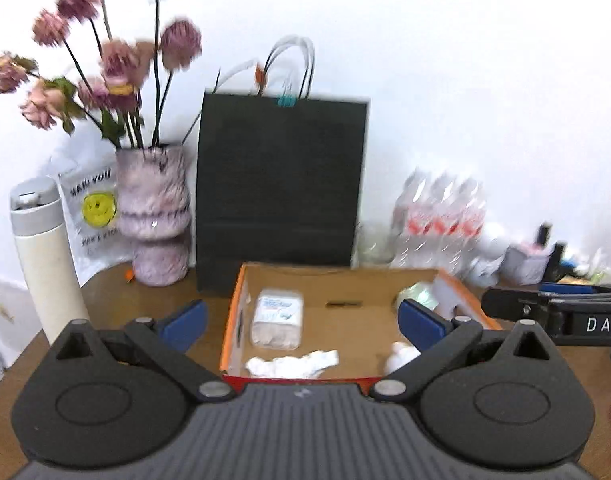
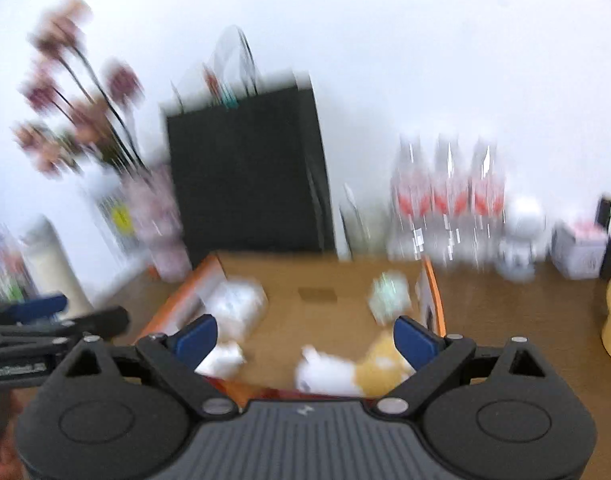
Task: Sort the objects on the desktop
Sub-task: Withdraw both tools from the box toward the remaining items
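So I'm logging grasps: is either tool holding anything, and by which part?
Nothing is held: left tool and right tool are both open above the box.

Cardboard box (image 1: 241,312) before paper bag (image 1: 281,184), vase (image 1: 155,216) left, bottles (image 1: 441,220) right.

Bright, even light; white wall (image 1: 465,60) nearly blown out, shadows faint. Fisheye bending with dark corners in both views. Left wrist view: mild motion blur, worst on dried pink flowers (image 1: 117,60). Right wrist view: heavy smear throughout; clear plastic bottles (image 2: 449,200) streaked with glare.
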Available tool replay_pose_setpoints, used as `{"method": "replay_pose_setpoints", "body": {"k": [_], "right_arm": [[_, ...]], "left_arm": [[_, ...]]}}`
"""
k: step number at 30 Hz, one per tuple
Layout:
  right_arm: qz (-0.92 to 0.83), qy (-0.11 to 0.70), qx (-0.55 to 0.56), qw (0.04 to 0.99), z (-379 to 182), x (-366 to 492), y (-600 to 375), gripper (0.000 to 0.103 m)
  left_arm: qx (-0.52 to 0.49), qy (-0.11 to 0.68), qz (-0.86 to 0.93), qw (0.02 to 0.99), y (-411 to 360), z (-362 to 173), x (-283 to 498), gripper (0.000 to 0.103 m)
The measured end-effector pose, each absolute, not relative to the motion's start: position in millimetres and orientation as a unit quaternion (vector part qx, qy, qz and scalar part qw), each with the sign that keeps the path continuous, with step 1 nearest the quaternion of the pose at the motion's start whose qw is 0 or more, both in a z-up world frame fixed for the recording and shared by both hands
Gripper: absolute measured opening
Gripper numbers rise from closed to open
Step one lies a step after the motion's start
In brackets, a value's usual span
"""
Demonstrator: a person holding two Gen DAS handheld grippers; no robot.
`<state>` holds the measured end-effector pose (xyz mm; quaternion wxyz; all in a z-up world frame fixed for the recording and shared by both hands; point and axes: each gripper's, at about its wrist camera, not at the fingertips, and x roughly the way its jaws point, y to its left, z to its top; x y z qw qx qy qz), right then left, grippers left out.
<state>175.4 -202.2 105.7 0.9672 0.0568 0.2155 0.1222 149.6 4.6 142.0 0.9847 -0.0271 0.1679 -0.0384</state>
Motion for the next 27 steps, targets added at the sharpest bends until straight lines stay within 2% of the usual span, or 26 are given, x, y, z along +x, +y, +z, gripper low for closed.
{"method": "replay_pose_setpoints", "body": {"k": [3,8,10,12,18,23,27], "right_arm": [[0.12,0.157,0.076,0.977,95,140,-202,0.095],[0.098,0.138,0.038,0.985,91,101,-192,0.095],[0.116,0.144,0.048,0.982,88,79,-193,0.097],[0.133,0.154,0.054,0.978,81,54,-196,0.103],[0.139,0.164,0.085,0.973,50,-19,-210,0.103],[0.134,0.187,0.069,0.971,27,-52,-206,0.103],[0.158,0.22,0.043,0.962,19,-54,-189,0.101]], "left_arm": [[-0.019,0.154,-0.044,0.987,2,138,129,0.103],[-0.001,0.155,-0.01,0.988,3,132,84,0.103],[0.005,0.164,-0.023,0.986,3,123,59,0.103],[0.013,0.167,-0.035,0.985,1,110,33,0.103],[-0.01,0.219,-0.055,0.974,6,62,-25,0.103],[0.014,0.215,-0.055,0.975,17,54,-55,0.103],[0.015,0.224,-0.019,0.974,30,50,-47,0.103]]}}
